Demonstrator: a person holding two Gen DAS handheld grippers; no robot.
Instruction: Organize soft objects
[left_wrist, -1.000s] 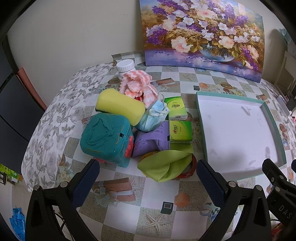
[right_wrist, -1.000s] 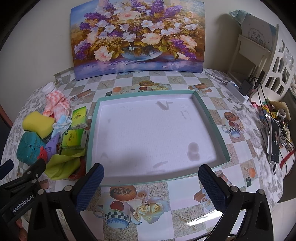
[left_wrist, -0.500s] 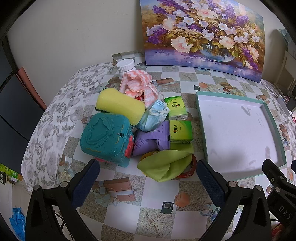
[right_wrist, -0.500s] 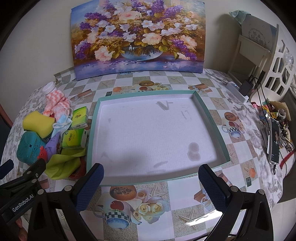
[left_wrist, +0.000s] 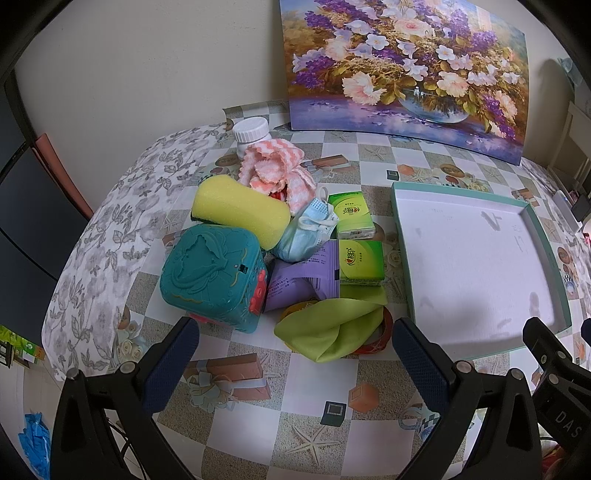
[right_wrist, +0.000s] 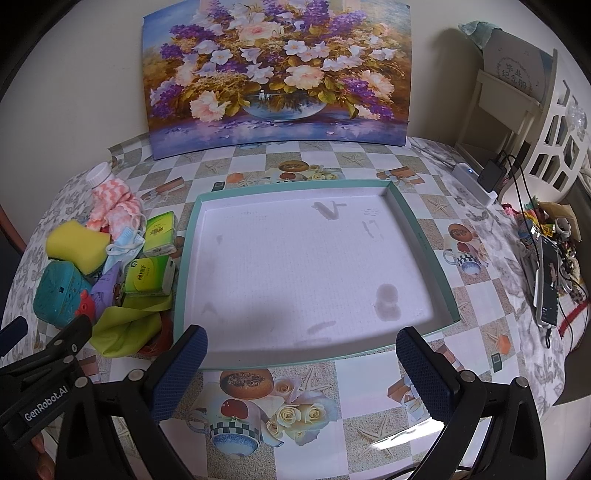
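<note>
- Soft pile left of the tray (left_wrist: 400, 236): yellow sponge (left_wrist: 240, 214) leaning on a teal box (left_wrist: 212, 275); pink cloth (left_wrist: 275, 173) behind; crumpled blue mask (left_wrist: 306, 232); lime-green cloth (left_wrist: 328, 326) folded in front
- left gripper (left_wrist: 293, 360) spread wide, holding nothing; right gripper (right_wrist: 301, 369) likewise, at the tray's near rim

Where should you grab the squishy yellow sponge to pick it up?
Probably across its narrow width, near the middle. The yellow sponge lies on top of the pile, leaning on the teal box, so its top and long sides are bare. The open left tool could come down from above, one finger on each long side. Its right end touches the blue face mask, so stay clear of that.
</note>
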